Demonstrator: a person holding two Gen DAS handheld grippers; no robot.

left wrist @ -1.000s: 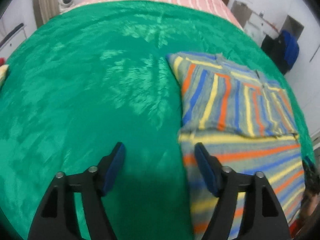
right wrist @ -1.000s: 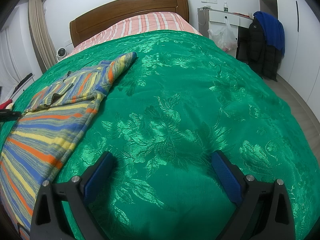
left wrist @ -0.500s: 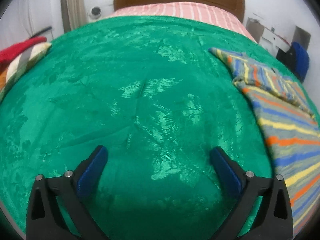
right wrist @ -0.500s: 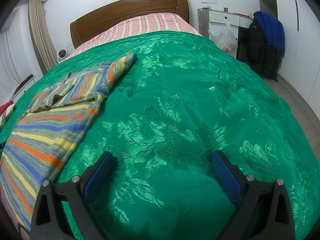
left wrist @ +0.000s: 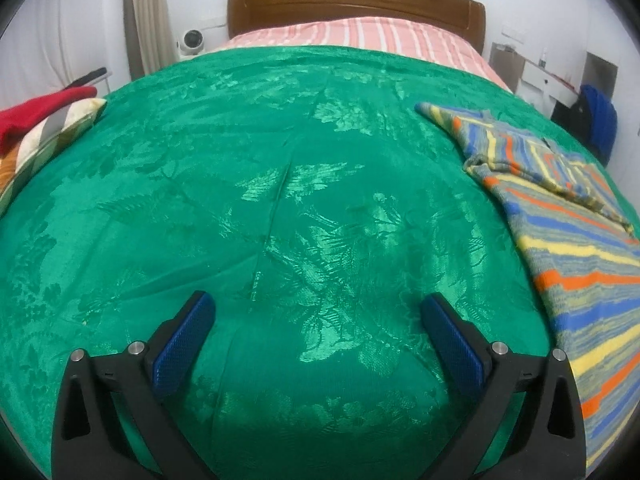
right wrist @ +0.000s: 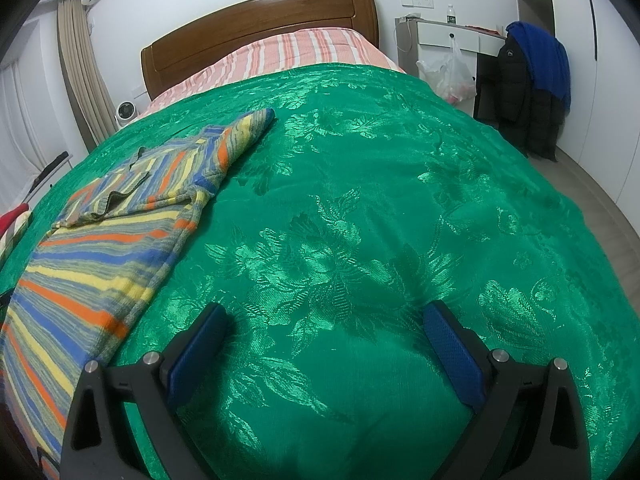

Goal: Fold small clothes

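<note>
A striped knit garment (left wrist: 572, 240) in blue, yellow, orange and grey lies flat on the green bedspread (left wrist: 280, 184), with its sleeve part folded over its top. It sits at the right edge of the left wrist view and at the left of the right wrist view (right wrist: 104, 248). My left gripper (left wrist: 316, 336) is open and empty over bare bedspread, left of the garment. My right gripper (right wrist: 324, 344) is open and empty over bare bedspread (right wrist: 380, 220), right of the garment.
A red and checked pile of clothes (left wrist: 36, 128) lies at the bed's left edge. The wooden headboard (left wrist: 352, 4) and striped pillow area (left wrist: 360, 34) are at the far end. A desk with dark and blue jackets (right wrist: 532, 88) stands right of the bed.
My left gripper has opened wider and swung left off the garment's edge to bare bedspread. The right gripper has stayed put.
</note>
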